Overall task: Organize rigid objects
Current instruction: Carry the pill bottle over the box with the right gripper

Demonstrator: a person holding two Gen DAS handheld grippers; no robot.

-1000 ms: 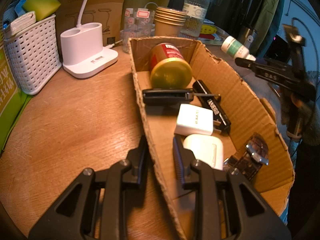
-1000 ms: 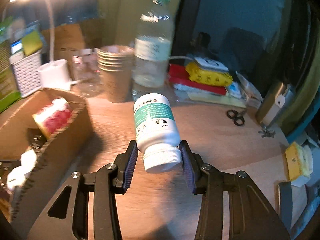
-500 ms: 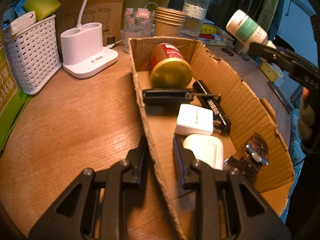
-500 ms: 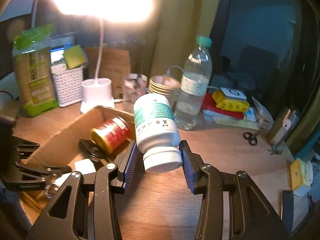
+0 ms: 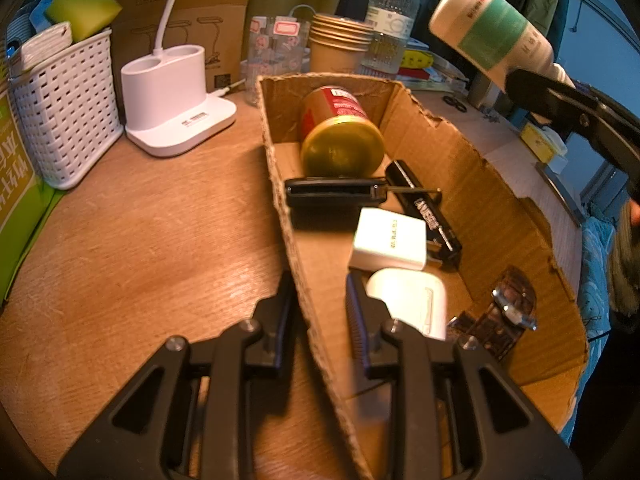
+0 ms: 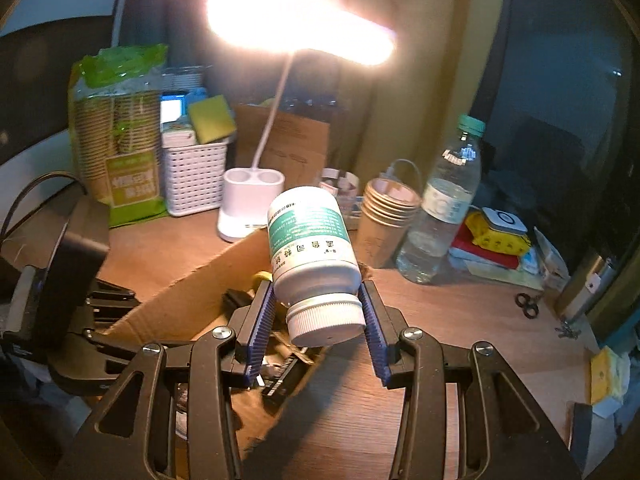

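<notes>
- Gripping a white pill bottle [image 6: 311,252] by its cap end, the right tool [image 6: 316,326] holds it tilted in the air above the cardboard box [image 5: 472,168].
- Straddling the box's near wall, the left tool [image 5: 320,312] has one finger outside and one inside; whether it pinches the cardboard cannot be told.
- Inside the box lie a gold-lidded can [image 5: 340,140], a black folding tool [image 5: 336,192], a white charger [image 5: 388,240], a white case [image 5: 412,300] and a metal watch [image 5: 504,312].
- On the wooden bench [image 5: 140,248] behind stand a white lamp base [image 5: 172,100], a white basket [image 5: 64,104], paper cups [image 5: 340,44] and a water bottle [image 5: 392,16].
</notes>
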